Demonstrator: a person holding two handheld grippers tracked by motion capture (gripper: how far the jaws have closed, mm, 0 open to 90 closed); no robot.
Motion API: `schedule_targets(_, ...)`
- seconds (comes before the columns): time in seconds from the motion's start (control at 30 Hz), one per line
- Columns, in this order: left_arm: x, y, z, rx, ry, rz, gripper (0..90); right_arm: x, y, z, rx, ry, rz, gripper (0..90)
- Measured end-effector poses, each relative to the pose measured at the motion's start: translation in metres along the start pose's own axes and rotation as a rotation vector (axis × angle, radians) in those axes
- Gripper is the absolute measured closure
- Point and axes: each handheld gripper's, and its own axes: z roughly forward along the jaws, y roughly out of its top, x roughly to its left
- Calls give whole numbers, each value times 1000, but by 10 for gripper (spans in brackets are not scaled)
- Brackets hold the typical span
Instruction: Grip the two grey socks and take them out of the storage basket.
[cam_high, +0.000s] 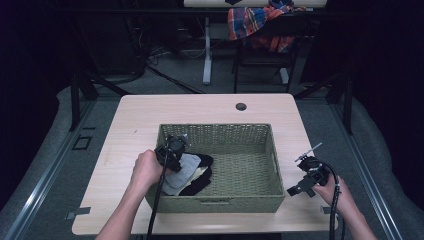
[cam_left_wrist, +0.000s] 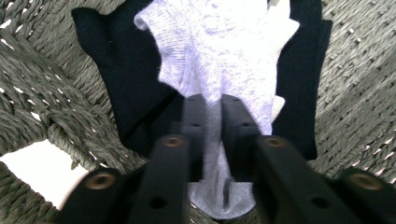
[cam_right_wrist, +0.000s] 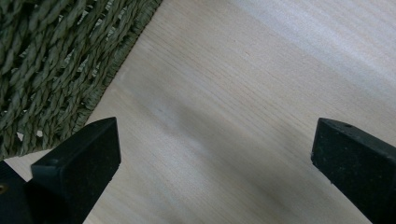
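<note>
Forearms entered the high view from six o'clock. The right gripper (cam_high: 303, 187) hovered over the wooden table (cam_high: 210, 107) at about four o'clock, just outside the woven basket (cam_high: 272, 150), its jaws spread wide with nothing between them; its own view showed bare wood and the basket's wall (cam_right_wrist: 56, 60) at ten o'clock. The left gripper (cam_high: 171, 152) reached into the basket's left half at about nine o'clock, jaws pressed together, pinching a pale grey sock (cam_left_wrist: 219, 60). That sock lay on dark clothing (cam_left_wrist: 126, 74) on the basket floor. Farther off, at twelve o'clock, a plaid cloth (cam_high: 252, 22) hung over a chair.
</note>
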Motion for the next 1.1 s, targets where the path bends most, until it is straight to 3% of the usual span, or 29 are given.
schedule_targets(0.27, -6, 1, -15, -61, -10, 17, 852, -1, -1, 1, -4, 2, 9, 12)
schedule_targets(0.33, -7, 1, -24, -109, -7, 16, 852, -1, -1, 2, -3, 5, 11, 11)
schedule_targets(0.43, -6, -1, -30, -139, -5, 16, 852, -1, -1, 2, -7, -3, 5, 11)
schedule_targets(0.73, 2, -7, -39, -176, -11, -10, 853, -2, -1, 2, -3, -6, 1, 12)
schedule_targets(1.1, 1, -10, -52, -220, -5, -6, 853, 0, -1, 0, 6, -7, -2, 11)
